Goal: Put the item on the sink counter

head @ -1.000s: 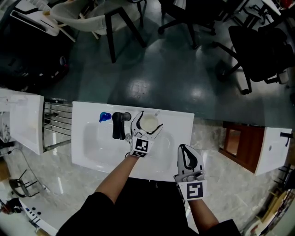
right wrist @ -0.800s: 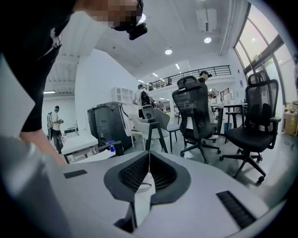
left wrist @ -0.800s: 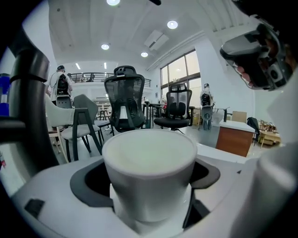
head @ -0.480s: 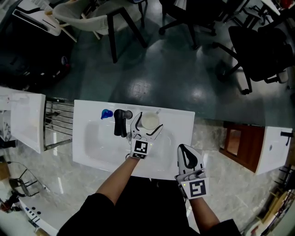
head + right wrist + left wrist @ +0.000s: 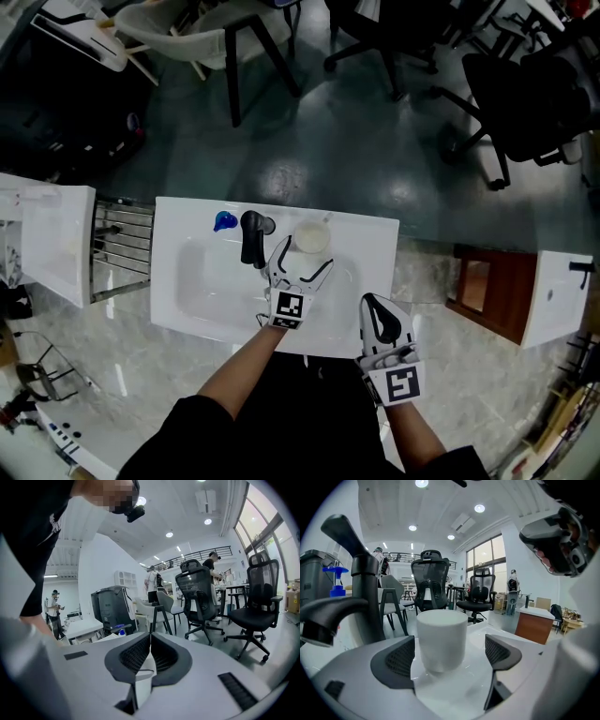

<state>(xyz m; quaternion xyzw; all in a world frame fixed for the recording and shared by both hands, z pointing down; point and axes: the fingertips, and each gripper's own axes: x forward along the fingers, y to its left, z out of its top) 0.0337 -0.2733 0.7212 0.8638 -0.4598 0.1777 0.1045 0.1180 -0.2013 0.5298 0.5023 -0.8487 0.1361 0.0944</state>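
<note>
A white cup stands upright on the white sink counter, just right of the black faucet. In the left gripper view the cup sits beyond the jaws, free of both pads. My left gripper is open, a little nearer me than the cup, over the basin. My right gripper is shut with nothing in it, held off the counter's near right corner; in its own view the two pads meet.
A blue pump bottle stands left of the faucet. A metal rack and another white unit lie to the left. A wooden cabinet is at the right. Chairs stand on the dark floor beyond.
My left gripper let go of the cup and drew back toward me; the cup now stands alone on the counter. The right gripper stayed put.
</note>
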